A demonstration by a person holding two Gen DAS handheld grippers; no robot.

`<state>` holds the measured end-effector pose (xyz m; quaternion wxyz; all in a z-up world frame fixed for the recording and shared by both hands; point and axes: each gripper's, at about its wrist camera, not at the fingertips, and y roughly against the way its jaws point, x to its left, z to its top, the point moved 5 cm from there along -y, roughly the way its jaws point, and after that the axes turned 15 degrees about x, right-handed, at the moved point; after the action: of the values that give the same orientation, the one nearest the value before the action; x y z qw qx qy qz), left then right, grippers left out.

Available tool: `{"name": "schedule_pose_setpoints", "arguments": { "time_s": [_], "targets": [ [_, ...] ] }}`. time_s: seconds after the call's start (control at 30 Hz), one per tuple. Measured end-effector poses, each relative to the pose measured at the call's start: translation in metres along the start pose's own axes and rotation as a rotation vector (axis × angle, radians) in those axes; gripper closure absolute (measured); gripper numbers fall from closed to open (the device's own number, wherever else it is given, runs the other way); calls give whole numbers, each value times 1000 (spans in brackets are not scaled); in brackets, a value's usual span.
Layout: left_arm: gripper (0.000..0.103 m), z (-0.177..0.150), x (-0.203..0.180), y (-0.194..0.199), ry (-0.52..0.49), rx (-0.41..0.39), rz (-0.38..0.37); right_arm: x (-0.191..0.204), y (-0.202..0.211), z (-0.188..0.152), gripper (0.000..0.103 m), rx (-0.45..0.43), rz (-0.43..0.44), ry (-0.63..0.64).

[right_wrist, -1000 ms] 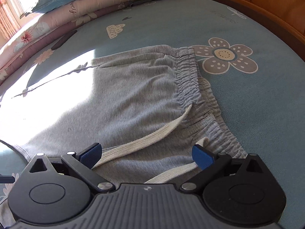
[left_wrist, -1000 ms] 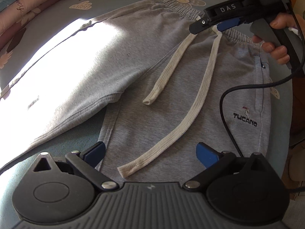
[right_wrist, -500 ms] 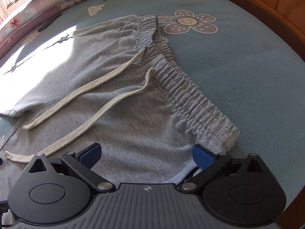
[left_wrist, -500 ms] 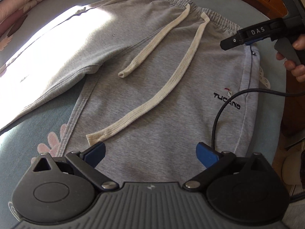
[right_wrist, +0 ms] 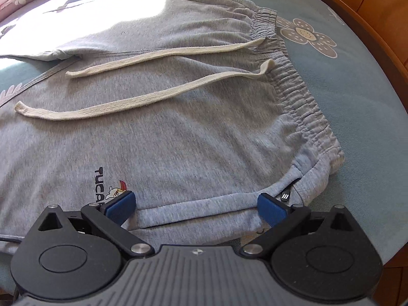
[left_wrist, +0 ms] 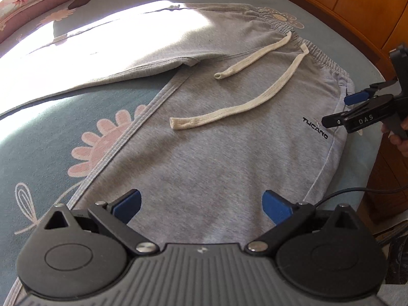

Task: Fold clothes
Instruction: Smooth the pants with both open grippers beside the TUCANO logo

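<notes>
**Grey sweatpants, laid flat on bed**

Spread across blue floral bedsheet (left_wrist: 51,117), waistband (right_wrist: 293,81) toward wooden bed frame (right_wrist: 369,25). Grey sweatpants (left_wrist: 216,153) with two cream drawstrings (right_wrist: 142,102) trailing loose over front; black logo (left_wrist: 315,127) near side seam. Left gripper (left_wrist: 201,205): spread wide, empty, above one leg. Right gripper (right_wrist: 196,205): spread wide, empty, at side seam beside pocket opening (right_wrist: 293,181).

- A hard sunlight patch burns out to white on the grey trousers (left_wrist: 107,51) and bed (right_wrist: 357,97), upper left.
- Elsewhere, even shade; sharp focus.
- Fisheye bends edges.
</notes>
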<state>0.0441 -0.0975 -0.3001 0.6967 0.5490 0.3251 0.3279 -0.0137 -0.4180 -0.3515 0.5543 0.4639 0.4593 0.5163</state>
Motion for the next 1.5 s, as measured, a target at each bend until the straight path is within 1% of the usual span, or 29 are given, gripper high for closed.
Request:
{"name": "schedule_pose_setpoints", "arguments": {
  "time_s": [0.03,0.1,0.17,0.23,0.37,0.47,0.5,0.53,0.57,0.7,0.77,0.83,0.9,0.93,1.03,1.1,1.2,1.27,1.3,1.4,1.5],
  "targets": [
    [2,-6,6,3,24,1,11,7,6,1,0,-21,12,16],
    [2,-19,18,5,76,3,25,27,12,5,0,-63,7,63],
    [2,-31,26,4,109,11,40,46,4,10,0,-58,-2,100],
    [2,-45,32,3,131,14,61,55,-9,2,0,-28,-4,121],
    [2,-73,45,4,193,14,110,50,-8,-27,0,-77,9,98],
    [2,-90,53,9,254,-4,142,46,-1,-28,0,6,0,74],
    [2,-96,55,11,275,-10,153,50,4,-24,0,17,-13,84],
    [2,-101,57,12,292,-16,165,56,11,-20,0,2,-22,100],
    [2,-105,59,13,309,-22,176,63,18,-15,0,-13,-24,117],
    [2,-121,65,14,371,-48,215,118,33,2,0,-78,50,217],
    [2,-128,69,14,396,-58,239,150,26,7,0,-79,80,276],
    [2,-137,74,14,424,-68,267,175,16,2,0,-73,88,322],
    [2,-146,79,13,449,-66,288,187,7,-11,0,-81,63,356],
    [2,-152,82,12,465,-62,296,191,3,-17,0,-88,56,369],
    [2,-171,86,10,521,-49,317,179,5,-36,0,-101,78,370],
    [2,-184,87,9,557,-38,330,175,7,-44,0,-77,63,410],
    [1,-197,87,9,632,-27,299,171,9,-48,0,-11,56,448],
    [1,-203,88,11,680,-12,281,173,12,-42,0,20,45,451],
    [1,-203,89,14,686,-14,284,176,16,-38,0,15,57,443],
    [1,-198,93,26,665,-62,341,194,27,-21,0,-27,93,446],
    [1,-200,107,25,703,-62,351,216,29,-6,0,-60,114,470]
  ]
}}
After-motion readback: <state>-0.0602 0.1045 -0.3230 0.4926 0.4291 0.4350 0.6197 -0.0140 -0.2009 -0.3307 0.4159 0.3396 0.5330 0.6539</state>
